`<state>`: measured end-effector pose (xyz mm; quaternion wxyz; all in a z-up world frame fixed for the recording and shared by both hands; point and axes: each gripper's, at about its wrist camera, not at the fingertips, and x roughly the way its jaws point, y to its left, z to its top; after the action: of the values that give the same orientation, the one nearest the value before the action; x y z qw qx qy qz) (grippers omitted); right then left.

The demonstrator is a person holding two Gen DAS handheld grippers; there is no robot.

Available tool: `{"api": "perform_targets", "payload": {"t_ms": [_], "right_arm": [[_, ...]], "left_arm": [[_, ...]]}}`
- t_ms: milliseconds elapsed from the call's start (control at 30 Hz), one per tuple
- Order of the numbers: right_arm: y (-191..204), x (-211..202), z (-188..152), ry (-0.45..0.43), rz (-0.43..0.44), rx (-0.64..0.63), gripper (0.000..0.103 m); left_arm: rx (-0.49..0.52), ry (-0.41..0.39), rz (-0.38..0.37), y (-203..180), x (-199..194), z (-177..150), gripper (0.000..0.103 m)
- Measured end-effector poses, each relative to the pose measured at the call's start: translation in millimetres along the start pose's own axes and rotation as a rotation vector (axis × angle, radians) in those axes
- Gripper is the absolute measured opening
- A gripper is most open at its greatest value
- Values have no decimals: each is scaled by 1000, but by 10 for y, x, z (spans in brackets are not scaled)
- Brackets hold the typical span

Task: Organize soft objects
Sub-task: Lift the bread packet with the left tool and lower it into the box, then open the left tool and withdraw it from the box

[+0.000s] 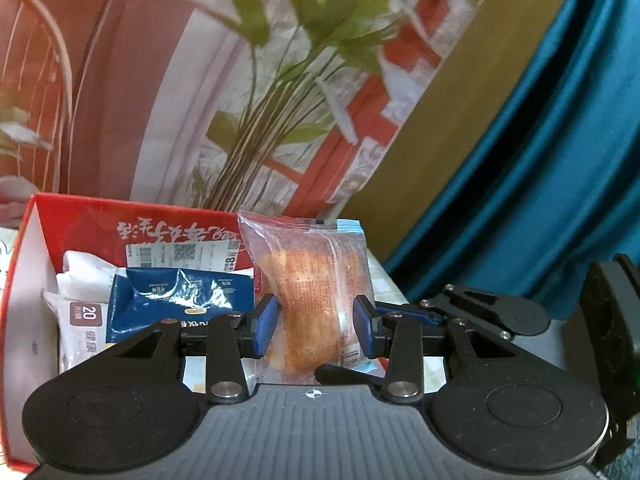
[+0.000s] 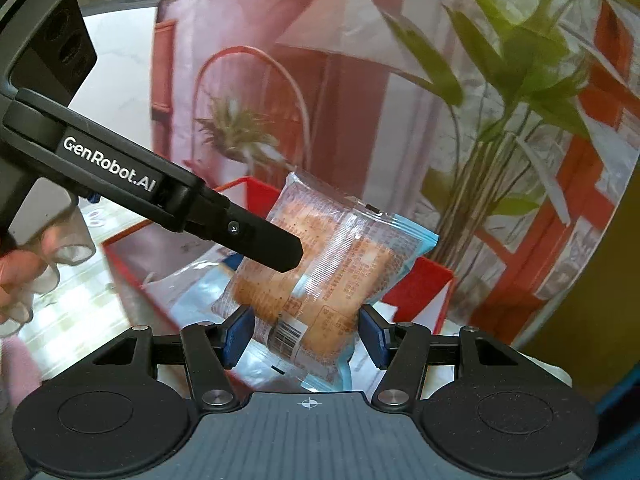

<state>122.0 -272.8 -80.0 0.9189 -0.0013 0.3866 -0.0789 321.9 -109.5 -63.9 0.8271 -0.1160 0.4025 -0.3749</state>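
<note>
Together, left gripper and right gripper pinch 1 bread packet above the red box.

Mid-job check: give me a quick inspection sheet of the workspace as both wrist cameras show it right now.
Surface: pale checked tabletop, mostly covered.
Job's things: bread packet held above the red box; in the box, a blue foil pouch and a white pack marked 20.
Clutter: nothing seen outside the box.
Grippers: left gripper and right gripper both clamp the same bread packet between their blue pads.
Cables: nothing seen.
Surroundings: printed backdrop with an arch, green plant, teal curtain; a gloved hand on the left gripper's handle.
</note>
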Motion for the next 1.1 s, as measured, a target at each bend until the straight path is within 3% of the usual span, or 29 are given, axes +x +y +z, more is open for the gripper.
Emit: {"api": "perform_targets", "payload": {"t_ms": [300, 600, 933, 1100], "right_arm": [[-161, 395, -89, 93, -8, 32, 54], [-124, 446, -200, 126, -39, 11, 57], [-100, 312, -229, 118, -75, -35, 59], [-62, 276, -247, 115, -72, -34, 58]], "left_arm": [[-29, 105, 12, 199, 402, -137, 43], [-29, 164, 1, 210, 638, -200, 41], [22, 164, 30, 175, 593, -238, 40], [69, 124, 51, 133, 368, -210, 47]]}}
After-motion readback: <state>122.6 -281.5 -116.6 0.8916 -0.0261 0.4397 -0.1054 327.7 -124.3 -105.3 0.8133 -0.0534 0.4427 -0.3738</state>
